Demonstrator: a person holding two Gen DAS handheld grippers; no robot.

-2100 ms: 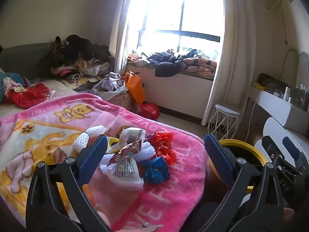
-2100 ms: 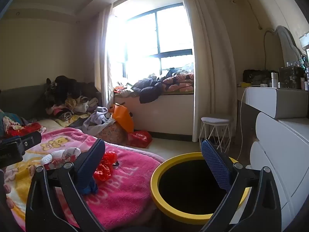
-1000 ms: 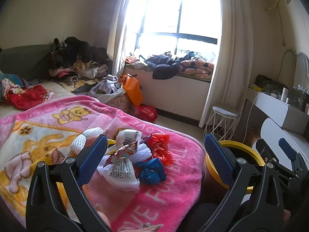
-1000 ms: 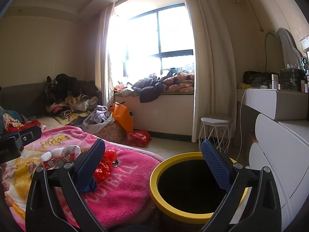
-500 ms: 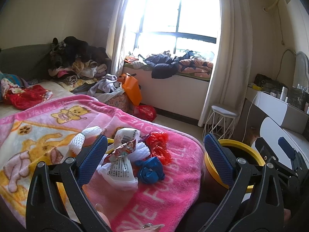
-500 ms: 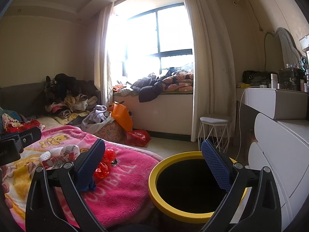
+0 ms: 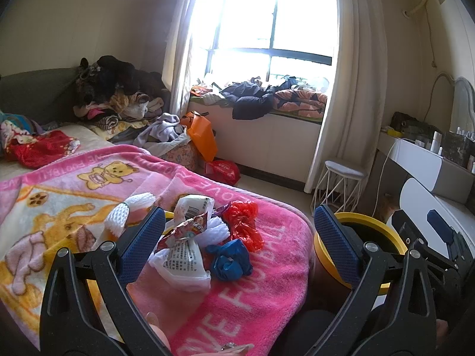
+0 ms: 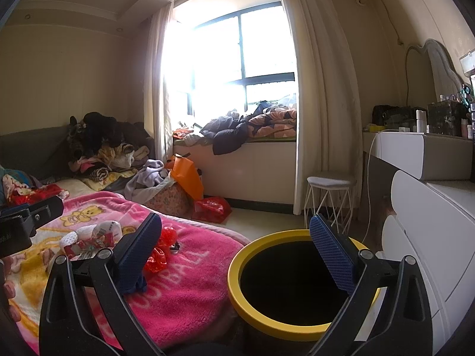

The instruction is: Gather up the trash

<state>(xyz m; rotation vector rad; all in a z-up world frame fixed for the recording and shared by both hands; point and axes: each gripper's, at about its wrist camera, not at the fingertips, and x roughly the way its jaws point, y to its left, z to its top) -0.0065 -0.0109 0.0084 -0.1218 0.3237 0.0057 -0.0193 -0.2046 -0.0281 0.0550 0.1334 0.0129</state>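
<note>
A heap of trash lies on the pink blanket (image 7: 261, 296): a white printed wrapper (image 7: 182, 262), a red snack packet (image 7: 185, 228), a crumpled red bag (image 7: 242, 225), a blue bag (image 7: 230, 259) and white foam netting (image 7: 118, 213). My left gripper (image 7: 239, 237) hovers open just short of the heap, nothing between its pads. A bin with a yellow rim (image 8: 252, 308) stands beside the bed. My right gripper (image 8: 236, 243) hangs open above the bin's near edge, with the red bag (image 8: 160, 252) behind its left finger.
Clothes are piled at the bed's far end (image 7: 112, 95) and on the window seat (image 7: 267, 95). An orange bag (image 7: 202, 136) and a red bag (image 7: 222, 170) sit on the floor. A white wire stool (image 8: 329, 198) and a white dresser (image 8: 427, 222) stand right of the bin.
Both views have drifted only slightly; the trash heap sits a touch nearer my left gripper. Both grippers stay open and hold nothing.
</note>
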